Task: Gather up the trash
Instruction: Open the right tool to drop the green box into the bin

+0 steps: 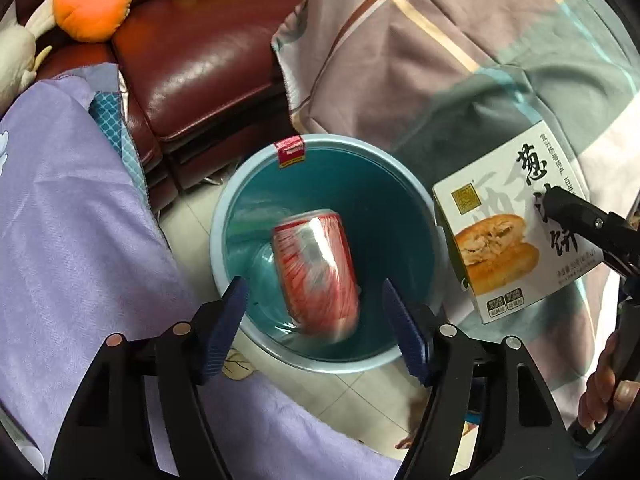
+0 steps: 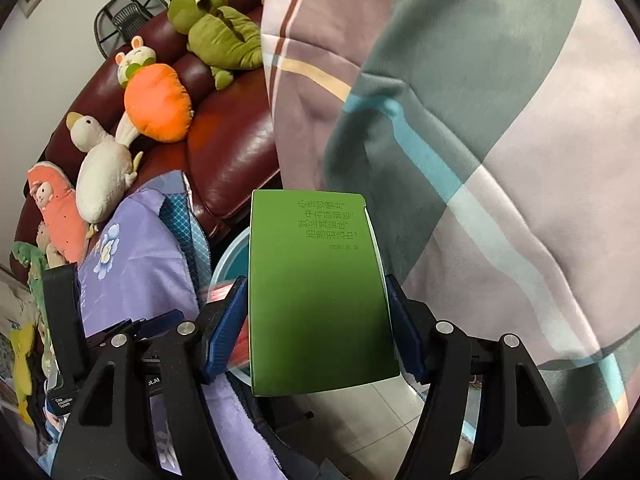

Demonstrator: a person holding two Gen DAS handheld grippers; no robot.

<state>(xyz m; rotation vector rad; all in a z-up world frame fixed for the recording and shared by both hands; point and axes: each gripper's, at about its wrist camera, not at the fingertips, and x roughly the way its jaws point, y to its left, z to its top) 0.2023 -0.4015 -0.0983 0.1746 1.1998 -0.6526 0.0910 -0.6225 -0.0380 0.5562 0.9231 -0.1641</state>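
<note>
Here, taking the blue bin on the tiled floor as the landmark: one red can, blurred, inside the bin's mouth, free of any pad and seen in the gap between the left hand-held gripper's blue fingers; that gripper stands wide with nothing clamped, directly above the bin's near rim. One red label sits on the bin's far rim. One snack box, white face with a printed flatbread, held up just right of the bin; the right hand-held gripper is closed on it, its blue pads pressing the box's two side edges, and from the right wrist view the box shows its green back, covering most of the bin behind it. Part of the person's hand shows at the right edge, below the box. One lilac blanket with a flower print lies left of the bin. One plaid quilt in mauve, grey-green and teal lies behind and right of the bin. One dark red leather sofa stands behind the bin, carrying plush toys: an orange carrot, a white duck, a green frog and a pink plush. One black mesh chair back stands beyond the sofa.
</note>
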